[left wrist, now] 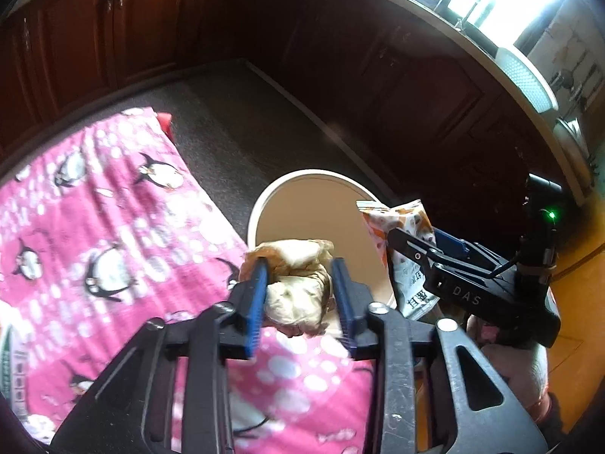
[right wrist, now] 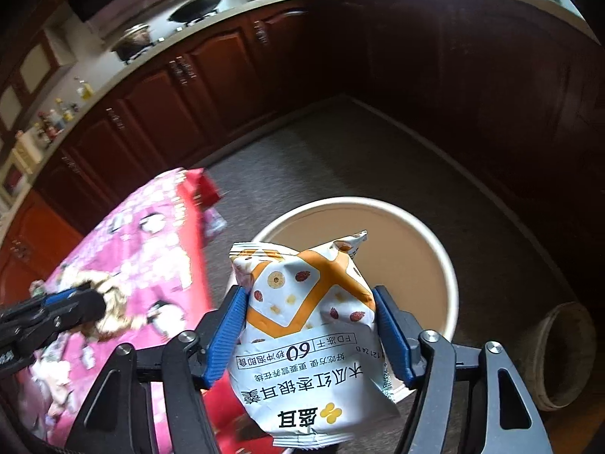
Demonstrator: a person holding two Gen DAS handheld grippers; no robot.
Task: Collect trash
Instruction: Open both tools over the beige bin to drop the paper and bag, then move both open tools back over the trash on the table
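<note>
Left gripper (left wrist: 298, 291), lower centre, pinches a crumpled paper wad (left wrist: 297, 283) between blue pads above the pink penguin-print cloth (left wrist: 113, 227). Right gripper (right wrist: 312, 327) clamps a white-and-orange snack packet (right wrist: 310, 336). Beyond both, mid-frame, stands the round beige trash bin (right wrist: 452, 265) on grey floor (right wrist: 340, 159); dark wood cabinets (right wrist: 211, 75) behind.
</note>
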